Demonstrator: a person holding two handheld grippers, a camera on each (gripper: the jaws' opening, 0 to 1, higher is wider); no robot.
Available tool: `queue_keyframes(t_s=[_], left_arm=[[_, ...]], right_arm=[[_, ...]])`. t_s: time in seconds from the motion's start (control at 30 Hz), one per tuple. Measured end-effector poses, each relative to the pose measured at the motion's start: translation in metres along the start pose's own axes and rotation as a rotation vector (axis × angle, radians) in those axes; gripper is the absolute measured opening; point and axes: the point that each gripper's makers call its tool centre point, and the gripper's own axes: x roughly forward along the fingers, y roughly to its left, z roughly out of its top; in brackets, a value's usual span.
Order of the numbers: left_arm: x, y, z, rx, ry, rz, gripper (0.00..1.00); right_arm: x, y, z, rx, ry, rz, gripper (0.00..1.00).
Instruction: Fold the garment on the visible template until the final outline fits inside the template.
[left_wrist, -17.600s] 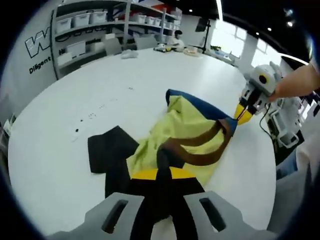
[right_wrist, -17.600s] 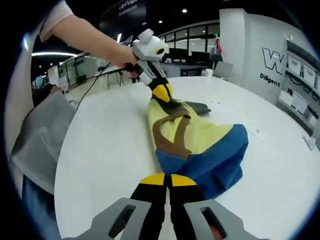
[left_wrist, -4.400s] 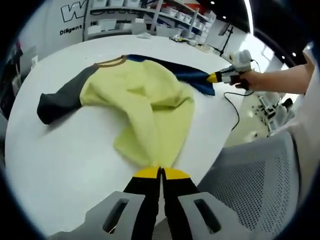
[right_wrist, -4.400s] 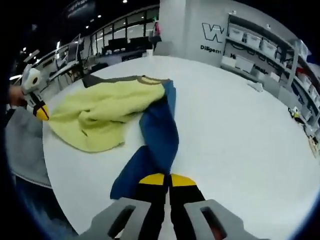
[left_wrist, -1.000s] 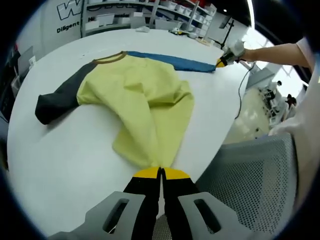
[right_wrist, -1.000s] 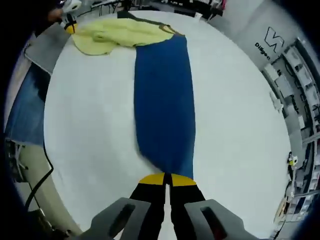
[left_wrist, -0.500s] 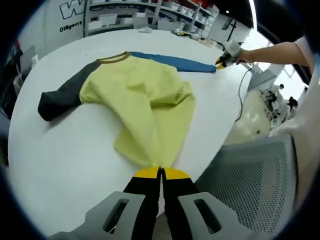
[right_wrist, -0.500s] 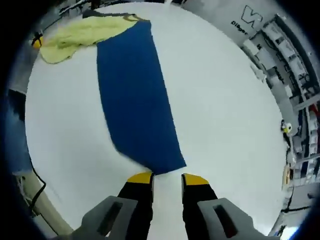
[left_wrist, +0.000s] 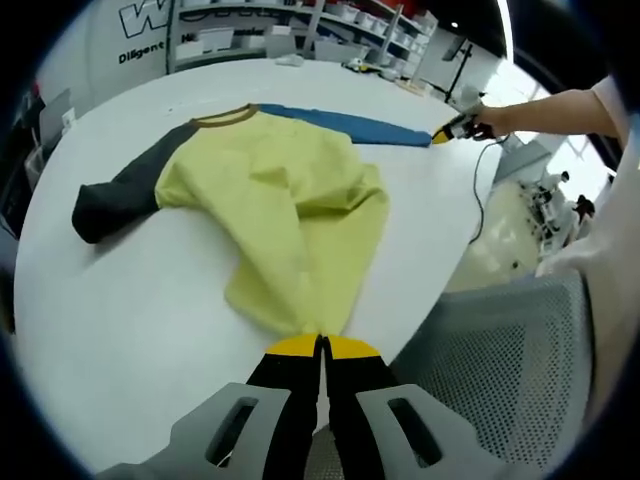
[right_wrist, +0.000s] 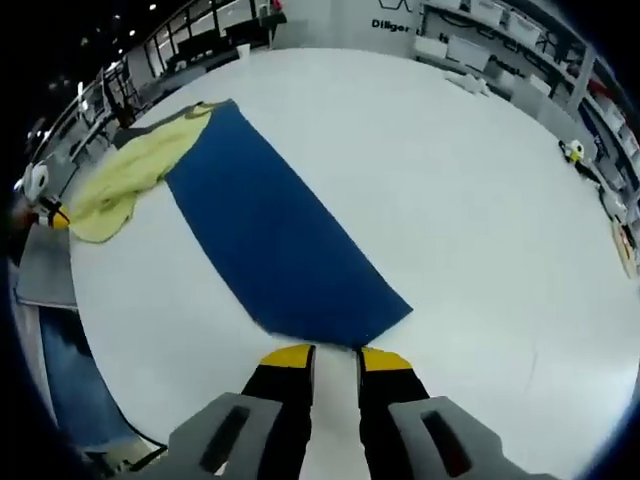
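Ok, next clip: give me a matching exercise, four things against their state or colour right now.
Things:
1. left gripper
2. right gripper
3. sleeve laid out by the right gripper
4. far sleeve

States or colours:
A. dark grey
B. open, clear of the cloth
C. blue, spread flat on the table
D. shut on the yellow hem

Pairs: 1-D, 2-B, 3-C, 4-A
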Motion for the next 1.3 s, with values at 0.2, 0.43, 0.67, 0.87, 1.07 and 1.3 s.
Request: queue_keyframes(t_s=[0.2, 0.43, 0.67, 0.87, 1.07, 1.3], left_arm=[[-0.001, 0.001, -0.001, -0.001, 0.001, 0.003, 0.0], [0.0, -0.002, -0.001, -0.001, 0.0, -0.003, 0.0], [0.0, -0.002, 0.0, -0.005, -0.004, -0.004, 0.0], [0.002, -0.005, 0.0, 0.0, -0.001, -0.01, 0.0], [0.002, -0.003, 0.0, -0.004, -0.002, -0.007, 0.0], [0.002, -0.004, -0.001, -0.004, -0.003, -0.007, 0.0]], right_arm=[[0.002, 0.011, 0.026, -0.033, -0.044, 0.02, 0.07], [0.011, 0.029, 0.056, -0.078, -0.076, 0.052, 0.08], [0.013, 0.016, 0.06, 0.023, -0.095, -0.012, 0.14], [0.025, 0.019, 0.061, 0.106, -0.093, -0.021, 0.22], [0.031, 0.024, 0.073, 0.152, -0.126, -0.045, 0.3], [0.029, 0.006, 0.061, 0.169, -0.065, -0.161, 0.0]])
